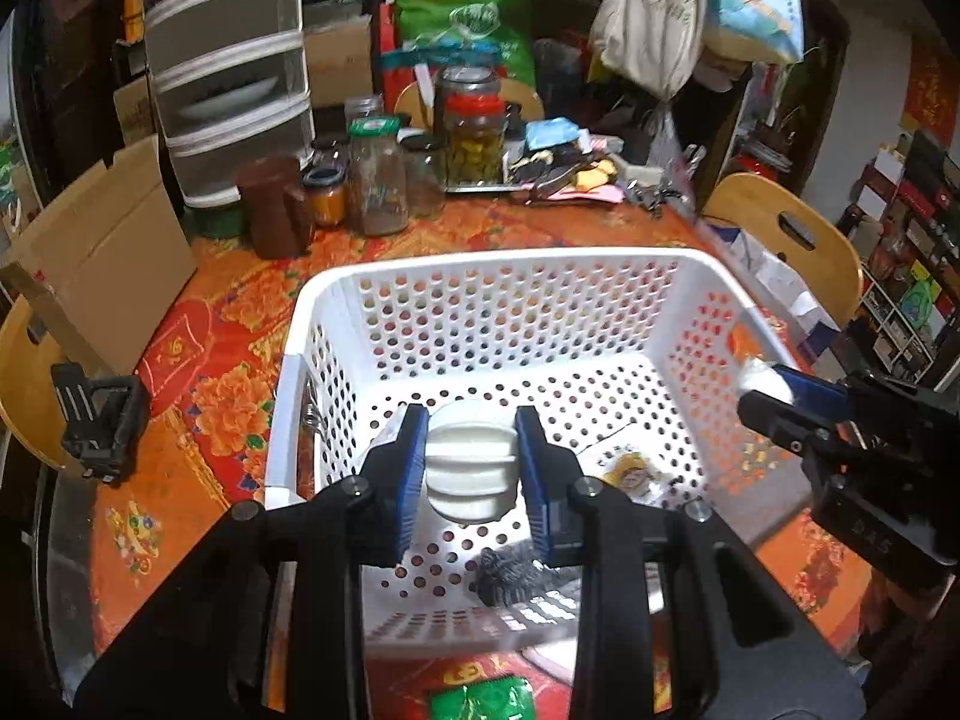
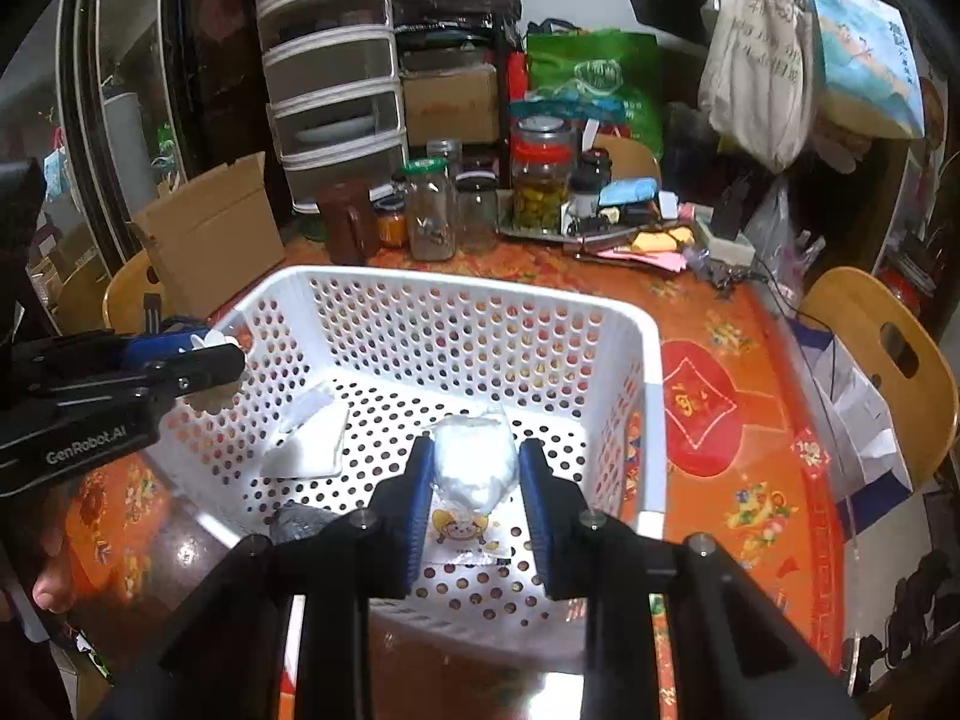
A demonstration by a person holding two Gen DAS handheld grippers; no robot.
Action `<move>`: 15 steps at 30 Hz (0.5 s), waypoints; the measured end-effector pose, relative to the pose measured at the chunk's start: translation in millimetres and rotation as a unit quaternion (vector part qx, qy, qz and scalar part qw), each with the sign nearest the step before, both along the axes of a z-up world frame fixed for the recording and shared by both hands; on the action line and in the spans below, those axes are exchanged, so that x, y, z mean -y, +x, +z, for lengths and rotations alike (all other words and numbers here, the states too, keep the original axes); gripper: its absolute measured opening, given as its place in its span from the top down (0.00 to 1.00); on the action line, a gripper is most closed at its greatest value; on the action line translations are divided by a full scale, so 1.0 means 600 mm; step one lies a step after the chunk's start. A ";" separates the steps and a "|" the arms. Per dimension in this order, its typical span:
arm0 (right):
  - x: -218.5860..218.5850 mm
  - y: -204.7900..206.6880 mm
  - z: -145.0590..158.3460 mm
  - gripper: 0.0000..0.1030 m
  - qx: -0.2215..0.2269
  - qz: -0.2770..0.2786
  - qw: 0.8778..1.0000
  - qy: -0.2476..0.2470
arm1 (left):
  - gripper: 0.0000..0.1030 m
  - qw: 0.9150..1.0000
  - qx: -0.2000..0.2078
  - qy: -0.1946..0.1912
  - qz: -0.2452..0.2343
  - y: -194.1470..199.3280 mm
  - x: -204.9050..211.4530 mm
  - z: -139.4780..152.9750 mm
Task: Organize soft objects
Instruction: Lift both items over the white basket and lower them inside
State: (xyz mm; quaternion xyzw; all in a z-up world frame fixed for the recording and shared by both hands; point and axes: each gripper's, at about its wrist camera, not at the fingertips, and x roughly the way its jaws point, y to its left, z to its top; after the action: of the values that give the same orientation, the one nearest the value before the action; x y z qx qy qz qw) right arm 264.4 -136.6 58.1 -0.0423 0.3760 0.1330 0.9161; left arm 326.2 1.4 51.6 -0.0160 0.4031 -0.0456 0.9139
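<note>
In the left wrist view my left gripper is shut on a white ribbed soft pad, held over the white perforated basket. In the right wrist view my right gripper is shut on a clear bag of white fluff, above the same basket. Each gripper also shows in the other's view: the right gripper at the basket's right wall, the left gripper at its left wall. On the basket floor lie a cartoon-printed packet, a white folded piece and a dark grey bundle.
The basket stands on an orange-red flowered tablecloth. Behind it stand several jars, a brown lidded pot, a cardboard box and a drawer unit. Wooden chairs flank the table. A black clamp sits at the left.
</note>
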 end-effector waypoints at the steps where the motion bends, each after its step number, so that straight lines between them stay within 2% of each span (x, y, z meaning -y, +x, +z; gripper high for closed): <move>1: 0.002 0.006 -0.006 0.74 -0.005 -0.002 1.000 0.001 | 0.74 1.000 -0.004 0.001 0.001 0.005 0.000 -0.007; 15: -0.024 0.051 -0.068 0.74 -0.045 -0.001 0.999 -0.025 | 0.74 0.998 -0.060 0.027 -0.001 0.066 0.014 -0.085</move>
State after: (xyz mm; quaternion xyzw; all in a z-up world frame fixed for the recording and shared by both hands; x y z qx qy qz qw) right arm 295.2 -122.4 17.5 -0.0586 0.4201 0.1249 0.8969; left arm 365.8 -6.9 0.6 0.0065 0.4582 -0.0351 0.8881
